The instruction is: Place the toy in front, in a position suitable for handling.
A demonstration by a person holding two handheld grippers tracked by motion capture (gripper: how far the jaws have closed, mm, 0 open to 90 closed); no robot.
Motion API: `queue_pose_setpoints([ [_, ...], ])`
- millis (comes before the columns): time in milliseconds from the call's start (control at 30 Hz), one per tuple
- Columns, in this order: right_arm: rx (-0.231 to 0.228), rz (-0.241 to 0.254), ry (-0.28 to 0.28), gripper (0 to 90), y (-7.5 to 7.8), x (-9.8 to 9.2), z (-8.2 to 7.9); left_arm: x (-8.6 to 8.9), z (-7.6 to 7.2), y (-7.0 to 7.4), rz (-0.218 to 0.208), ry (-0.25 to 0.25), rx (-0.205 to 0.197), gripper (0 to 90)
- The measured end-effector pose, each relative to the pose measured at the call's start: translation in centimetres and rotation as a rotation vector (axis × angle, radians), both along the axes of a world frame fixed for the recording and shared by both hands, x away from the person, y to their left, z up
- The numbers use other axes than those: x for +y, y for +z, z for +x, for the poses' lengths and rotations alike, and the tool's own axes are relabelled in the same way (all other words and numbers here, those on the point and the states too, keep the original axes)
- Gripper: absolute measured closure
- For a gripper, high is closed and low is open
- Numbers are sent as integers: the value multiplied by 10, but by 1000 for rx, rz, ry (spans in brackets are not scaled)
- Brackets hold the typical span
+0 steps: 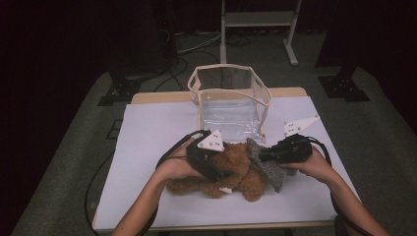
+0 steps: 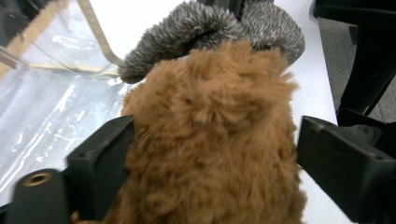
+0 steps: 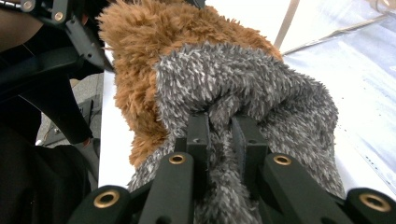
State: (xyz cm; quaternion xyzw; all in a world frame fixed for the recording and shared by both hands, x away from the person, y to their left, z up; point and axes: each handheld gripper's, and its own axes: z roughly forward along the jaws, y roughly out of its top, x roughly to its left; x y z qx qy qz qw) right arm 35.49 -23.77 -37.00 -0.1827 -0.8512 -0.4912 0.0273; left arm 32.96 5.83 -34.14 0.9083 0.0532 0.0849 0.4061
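A brown plush toy (image 1: 241, 174) lies on the white table cover (image 1: 147, 147), near the front middle. A grey fuzzy piece (image 1: 269, 168) drapes over its right end. My left gripper (image 1: 219, 167) stands open, its jaws wide on either side of the brown plush toy (image 2: 210, 140); the right-hand jaw stands clear of the fur. My right gripper (image 1: 263, 155) is shut on a fold of the grey fuzzy piece (image 3: 243, 84), pinched between its jaws (image 3: 219, 126). The grey fuzzy piece (image 2: 210, 23) caps the far end of the toy, and brown fur (image 3: 135, 56) shows behind it.
A clear plastic bag with a cream rim (image 1: 228, 69) stands open just behind the toy; its clear wall (image 2: 46, 102) lies close beside the plush. A metal stand (image 1: 255, 19) and cables are on the floor beyond the table. The table's left part is bare.
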Motion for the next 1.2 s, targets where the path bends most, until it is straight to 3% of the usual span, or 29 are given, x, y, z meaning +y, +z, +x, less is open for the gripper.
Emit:
queue_pose_setpoints([
  [100,1,5,-4,783,0,-2,0,-10,2,-2,19,4,-3,75],
  [200,0,11,-8,783,-1,-4,0,-20,3,-9,87,17,-26,60],
  [233,0,11,-8,783,-1,-4,0,-20,3,-9,87,17,-26,47],
  [267,3,18,-11,780,-2,-5,1,-24,5,-16,122,25,-31,34],
  [333,9,22,-11,780,-5,-6,1,-25,6,-19,127,25,-28,36],
  [367,15,21,-10,779,-7,-6,1,-25,5,-20,140,15,-30,50],
  [500,28,18,0,780,-15,-3,0,-26,3,-17,168,9,-40,294],
  [600,34,31,6,780,-17,-2,0,-21,4,-9,108,22,-35,401],
  [700,25,39,13,780,-12,-3,-1,-19,5,-2,33,22,-19,419],
  [767,20,42,13,780,-8,-4,-2,-20,4,0,18,15,-16,421],
  [933,-26,40,16,780,18,-25,-10,-38,2,11,-89,-42,1,420],
  [1200,-91,28,-22,781,51,-63,-30,-75,-2,22,-158,-114,-8,410],
])
